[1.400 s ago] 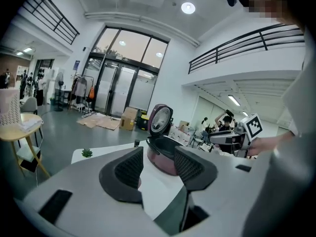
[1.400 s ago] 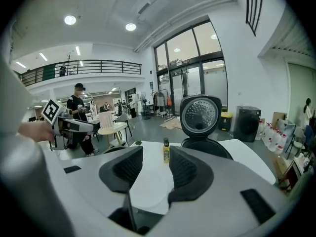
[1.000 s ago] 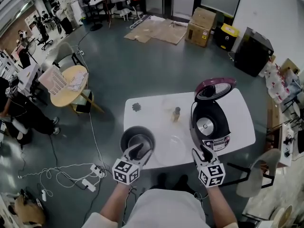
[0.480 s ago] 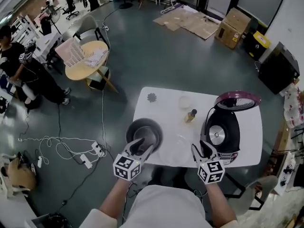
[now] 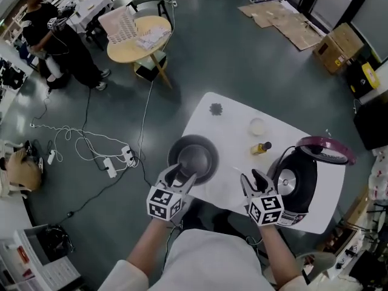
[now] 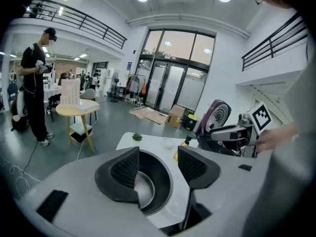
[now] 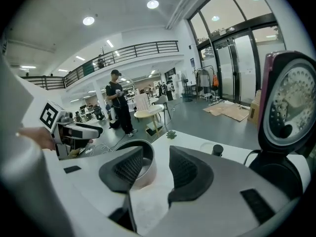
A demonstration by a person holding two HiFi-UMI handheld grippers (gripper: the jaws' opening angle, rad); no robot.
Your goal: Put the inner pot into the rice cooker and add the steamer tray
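in the head view a white table (image 5: 233, 115) carries the dark inner pot (image 5: 194, 156) near its front left edge and the rice cooker (image 5: 298, 185) at the right end, its maroon lid (image 5: 326, 150) swung up and its cavity open. a small bottle (image 5: 262, 147) stands between them, farther back, and a little green plant (image 5: 216, 108) sits at the far side. the left gripper (image 5: 180, 174) reaches to the pot's near rim; the right gripper (image 5: 252, 179) hangs over the table between pot and cooker. in the left gripper view the left gripper (image 6: 158, 149) has its jaws apart and opening, the inner pot (image 6: 154, 191) lying beyond and partly in the gap, with no pad pressing on it; the right gripper (image 6: 232, 132) and the cooker's lid (image 6: 217, 115) show at the right, and a person (image 6: 34, 83) stands by a round yellow table (image 6: 76, 110) at the left. in the right gripper view the right gripper (image 7: 155, 154) is spread and holds nothing, only bare table (image 7: 192, 139) between its jaws; the inner pot (image 7: 148, 169) shows behind the left jaw, the rice cooker (image 7: 289, 112) stands close at the right, and the left gripper (image 7: 74, 130) is at the left.
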